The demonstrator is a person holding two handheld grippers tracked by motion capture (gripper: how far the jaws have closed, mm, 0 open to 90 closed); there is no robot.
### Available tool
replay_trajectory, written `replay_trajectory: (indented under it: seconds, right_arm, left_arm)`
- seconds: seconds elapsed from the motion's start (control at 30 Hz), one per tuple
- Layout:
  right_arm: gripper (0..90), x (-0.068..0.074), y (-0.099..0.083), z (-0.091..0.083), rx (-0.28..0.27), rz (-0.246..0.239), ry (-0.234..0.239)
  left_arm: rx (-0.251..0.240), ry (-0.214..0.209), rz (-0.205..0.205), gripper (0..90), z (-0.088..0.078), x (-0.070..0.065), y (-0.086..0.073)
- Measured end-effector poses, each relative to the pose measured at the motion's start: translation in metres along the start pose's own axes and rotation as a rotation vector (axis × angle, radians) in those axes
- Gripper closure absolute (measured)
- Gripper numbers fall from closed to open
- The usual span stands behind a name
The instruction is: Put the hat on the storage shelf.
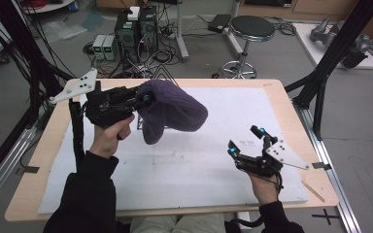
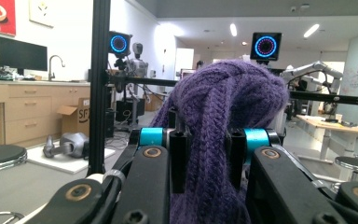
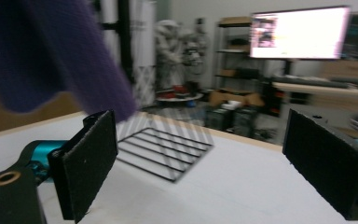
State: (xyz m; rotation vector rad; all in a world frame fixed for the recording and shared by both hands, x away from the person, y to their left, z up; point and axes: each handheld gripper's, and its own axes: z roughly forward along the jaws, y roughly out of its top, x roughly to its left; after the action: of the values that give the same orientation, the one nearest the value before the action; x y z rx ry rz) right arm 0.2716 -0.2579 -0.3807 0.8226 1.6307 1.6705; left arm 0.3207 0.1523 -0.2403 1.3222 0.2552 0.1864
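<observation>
The left gripper (image 1: pixel 145 99) clamps a purple knit hat (image 1: pixel 172 110) above the bench (image 1: pixel 39 160); the right gripper (image 1: pixel 246 141) gapes wide. Its own view shows a black wire rack (image 3: pixel 165 150) beneath the hat.

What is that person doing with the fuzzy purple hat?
A person at a table holds a gripper in each hand. The left gripper is pinching a purple knit hat and holding it up in the air above the white mat. The right gripper sits low near the mat with its jaws wide apart and nothing between them. A small black wire rack rests on the mat under the hat.
</observation>
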Motion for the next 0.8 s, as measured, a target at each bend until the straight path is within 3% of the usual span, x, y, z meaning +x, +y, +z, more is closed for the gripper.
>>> replay_trajectory:
  seconds: [0.13,0.37,0.43,0.57,0.63,0.7,0.8]
  right_arm:
    - [9.4,0.013,0.008,0.026,0.031,-0.116,0.138]
    - [9.4,0.024,0.019,0.069,0.086,-0.124,0.320]
    - [9.6,0.029,0.020,0.079,0.106,-0.138,0.331]
    - [28.4,0.034,0.024,0.096,0.139,-0.129,0.387]
    - [57.2,0.036,0.030,0.099,0.147,-0.144,0.439]
    - [73.2,0.034,0.036,0.101,0.178,-0.145,0.453]
    - [78.2,0.023,0.047,0.102,0.216,-0.116,0.487]
  left_arm:
    - [0.018,-0.011,-0.007,77.6,0.003,0.003,-0.002]
    - [0.005,-0.037,-0.036,77.4,0.003,0.007,-0.002]
    - [0.009,-0.038,-0.040,77.4,0.002,0.008,-0.002]
    - [0.038,-0.046,-0.042,77.4,0.001,0.010,-0.003]
    - [0.058,-0.037,-0.033,77.3,-0.003,0.012,-0.002]
    - [0.083,-0.015,-0.024,77.3,-0.009,0.016,0.000]
    - [0.112,0.044,-0.020,76.6,-0.021,0.025,0.002]
